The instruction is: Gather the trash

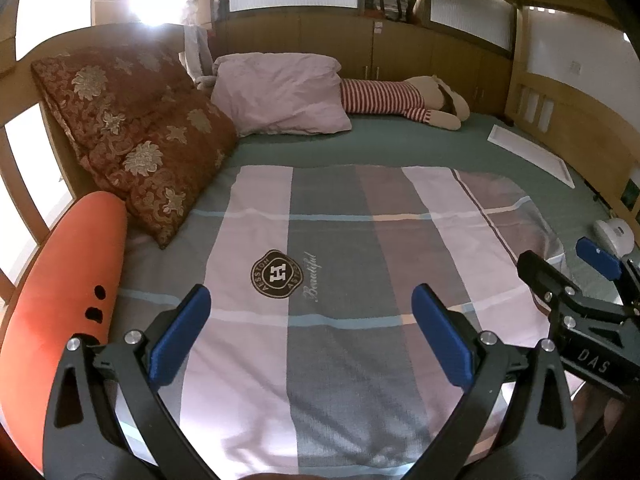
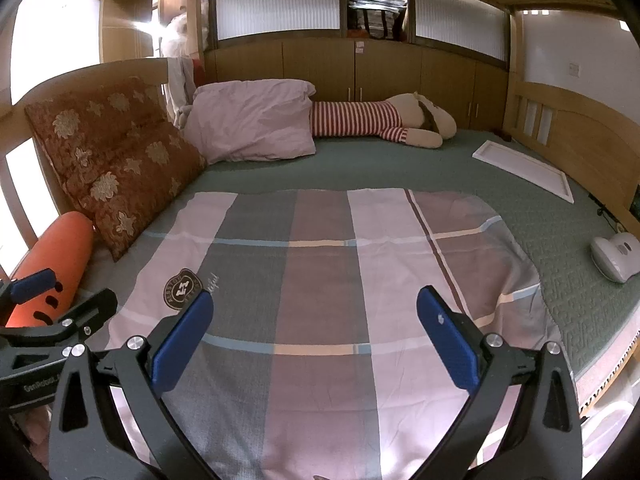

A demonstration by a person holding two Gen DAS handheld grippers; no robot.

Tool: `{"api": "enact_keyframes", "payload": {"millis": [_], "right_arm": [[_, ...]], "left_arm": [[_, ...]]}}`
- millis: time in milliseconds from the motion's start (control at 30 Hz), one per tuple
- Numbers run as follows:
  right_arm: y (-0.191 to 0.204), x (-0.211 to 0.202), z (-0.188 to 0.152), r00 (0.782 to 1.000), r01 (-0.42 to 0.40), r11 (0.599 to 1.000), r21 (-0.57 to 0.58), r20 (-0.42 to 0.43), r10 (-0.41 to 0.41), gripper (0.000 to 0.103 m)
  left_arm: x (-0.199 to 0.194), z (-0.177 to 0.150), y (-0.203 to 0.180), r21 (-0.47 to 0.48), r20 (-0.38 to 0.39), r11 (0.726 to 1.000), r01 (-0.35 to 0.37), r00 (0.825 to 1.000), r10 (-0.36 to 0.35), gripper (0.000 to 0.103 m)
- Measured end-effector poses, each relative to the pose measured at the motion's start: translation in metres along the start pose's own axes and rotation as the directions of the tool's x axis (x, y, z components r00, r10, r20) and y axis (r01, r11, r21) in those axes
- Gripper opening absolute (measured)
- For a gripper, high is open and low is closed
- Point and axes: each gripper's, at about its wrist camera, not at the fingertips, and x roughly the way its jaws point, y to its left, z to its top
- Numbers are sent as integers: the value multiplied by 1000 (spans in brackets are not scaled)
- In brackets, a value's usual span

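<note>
From the left wrist, the left gripper (image 1: 311, 334) is held spread wide and empty above the plaid blanket (image 1: 340, 260); no trash can be made out. From the right wrist, the right gripper (image 2: 315, 342) is likewise agape; only a white tray (image 2: 524, 170) and white device (image 2: 614, 256) are seen, so handling cannot be judged.

Matt woven checked cloth sheet (image 1: 340, 280), glossy brocade cushion (image 1: 132, 140), varnished wooden headboard (image 2: 580, 140).
</note>
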Motion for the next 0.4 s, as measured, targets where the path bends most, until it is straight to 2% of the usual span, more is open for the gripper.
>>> {"api": "enact_keyframes", "payload": {"millis": [400], "right_arm": [[0, 0, 0, 1000, 0, 1000, -1, -3, 0, 100]], "left_arm": [[6, 0, 6, -28, -45, 1000, 8, 999, -9, 100]]}}
